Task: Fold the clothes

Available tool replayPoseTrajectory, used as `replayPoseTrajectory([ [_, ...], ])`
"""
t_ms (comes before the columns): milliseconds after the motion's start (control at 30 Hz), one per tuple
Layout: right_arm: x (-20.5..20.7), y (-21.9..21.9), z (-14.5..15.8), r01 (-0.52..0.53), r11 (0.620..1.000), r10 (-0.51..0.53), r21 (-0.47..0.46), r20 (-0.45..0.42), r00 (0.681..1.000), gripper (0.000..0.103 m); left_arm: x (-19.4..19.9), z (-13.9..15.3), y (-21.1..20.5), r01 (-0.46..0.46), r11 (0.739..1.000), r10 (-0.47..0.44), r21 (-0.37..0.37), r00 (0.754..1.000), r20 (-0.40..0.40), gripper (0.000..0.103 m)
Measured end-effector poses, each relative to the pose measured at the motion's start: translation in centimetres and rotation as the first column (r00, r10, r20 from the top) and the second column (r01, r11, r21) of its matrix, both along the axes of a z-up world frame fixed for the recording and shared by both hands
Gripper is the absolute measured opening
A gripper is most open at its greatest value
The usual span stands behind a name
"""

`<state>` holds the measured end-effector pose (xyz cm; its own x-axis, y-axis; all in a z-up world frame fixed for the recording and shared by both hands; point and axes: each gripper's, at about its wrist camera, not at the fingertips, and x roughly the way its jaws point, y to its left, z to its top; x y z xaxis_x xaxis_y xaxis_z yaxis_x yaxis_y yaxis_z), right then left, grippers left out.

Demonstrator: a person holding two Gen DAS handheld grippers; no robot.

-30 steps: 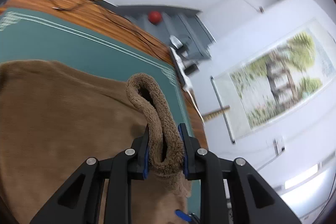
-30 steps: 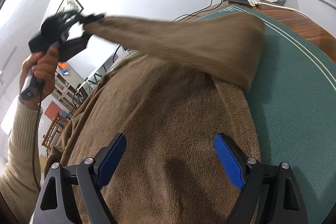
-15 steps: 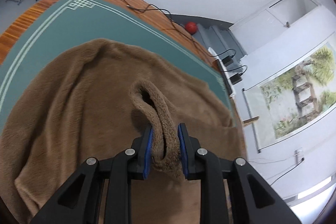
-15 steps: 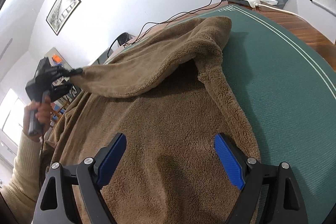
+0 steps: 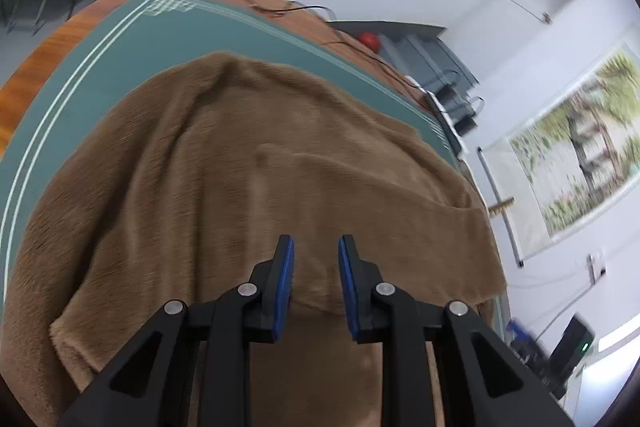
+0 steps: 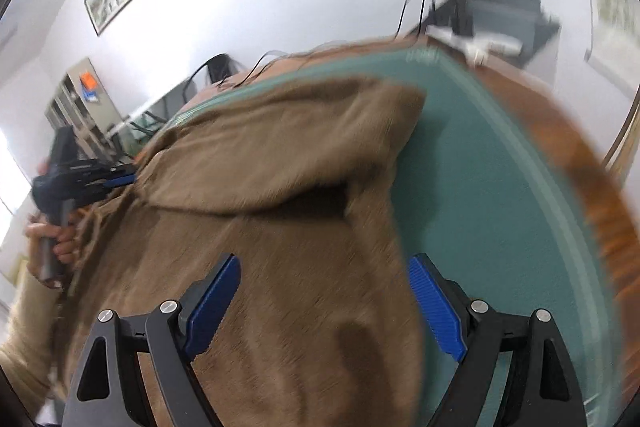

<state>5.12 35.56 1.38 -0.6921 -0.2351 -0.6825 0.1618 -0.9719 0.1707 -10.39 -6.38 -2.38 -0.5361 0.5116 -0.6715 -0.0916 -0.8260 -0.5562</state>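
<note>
A brown fleece garment (image 5: 256, 187) lies spread over a green mat (image 5: 100, 59) on a wooden table (image 5: 36, 67), covering most of the mat's middle. One part of it, apparently a sleeve (image 6: 280, 147), is folded across the body, its cuff end reaching toward the left gripper (image 5: 316, 259). In the left wrist view, that gripper's blue-padded jaws stand a narrow gap apart directly above the fleece with nothing pinched between them; the pads do not press on the cloth. In the right wrist view, the same tool appears at the left edge, held in a person's hand (image 6: 52, 231) with a cream sleeve below it, its tips at the edge of the folded part. The right gripper (image 6: 324, 299) hovers over the near part of the garment with its jaws spread wide and empty, one pad above the fleece and the other near the garment's right edge, beside bare mat. This view is blurred. Cables (image 5: 304, 11) run along the table's far edge.
</note>
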Motion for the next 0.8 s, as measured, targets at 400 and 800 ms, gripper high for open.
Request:
replayPoseTrajectory([
  [400,-7.0,-3.2,-2.7,0.058,0.889,-0.048,0.455,-0.035,0.998,0.088,-3.6,-2.0,5.3,0.057,0.995,-0.054,-0.086,0.998,0.033,0.056],
  [800,-7.5,5.3,-4.2,0.247,0.915,-0.264,0.320,0.012,0.964,0.088,-2.8,-3.4,5.2,0.051,0.989,-0.044,-0.136,0.998,0.052,0.056],
])
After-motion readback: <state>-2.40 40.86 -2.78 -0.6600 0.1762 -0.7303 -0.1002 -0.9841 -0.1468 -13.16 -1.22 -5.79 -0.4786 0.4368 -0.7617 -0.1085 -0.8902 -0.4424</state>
